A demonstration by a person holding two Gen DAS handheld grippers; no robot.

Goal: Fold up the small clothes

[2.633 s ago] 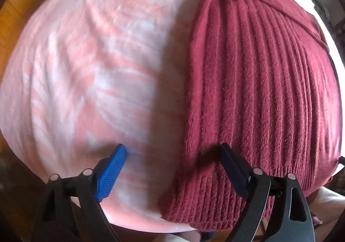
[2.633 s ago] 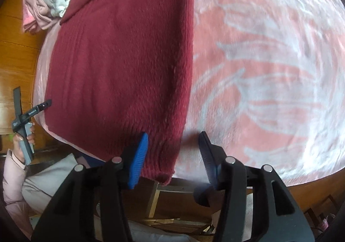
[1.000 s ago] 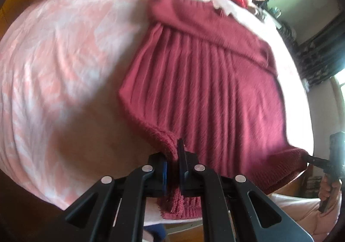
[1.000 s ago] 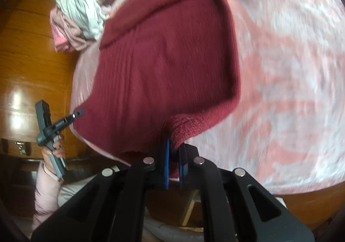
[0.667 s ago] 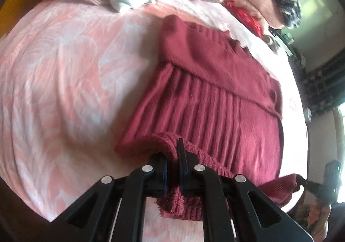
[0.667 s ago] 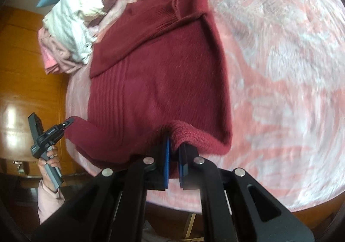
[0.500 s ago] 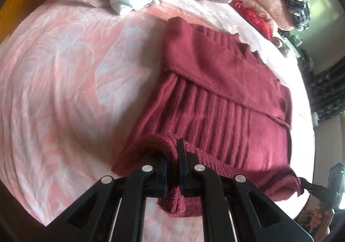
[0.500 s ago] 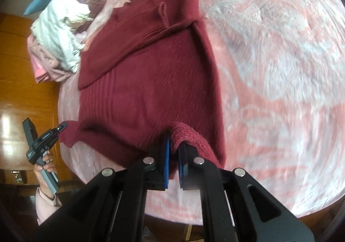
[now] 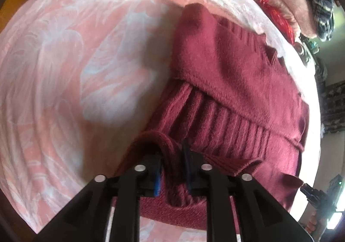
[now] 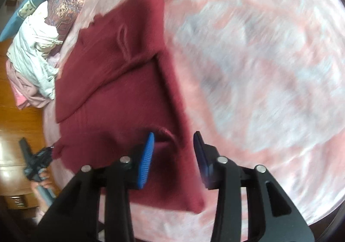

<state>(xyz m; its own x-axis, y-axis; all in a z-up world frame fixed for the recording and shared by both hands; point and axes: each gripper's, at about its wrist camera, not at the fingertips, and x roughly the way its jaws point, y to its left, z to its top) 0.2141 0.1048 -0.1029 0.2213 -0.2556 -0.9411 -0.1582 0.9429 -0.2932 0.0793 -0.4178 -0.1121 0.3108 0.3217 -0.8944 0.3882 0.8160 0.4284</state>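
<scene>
The left gripper is clamped on the hem of the dark red sweater, a bunched roll of ribbed knit squeezed between its pads and spilling out just below them. Ahead of it the sweater lies on the pink patterned bedspread, a folded band of the garment crossing the ribbed body further forward. Over on the other side, the right gripper stands with its jaws spread wide, nothing between them; the sweater's lifted hem corner sits just ahead of its blue left pad, and the garment's right edge runs under the gap between the fingers. This view is blurred, so fine detail on the bedspread is lost. Far ahead and to the left of the right gripper, a heap of pale clothes sits at the bed's edge, beside a floral cushion.
</scene>
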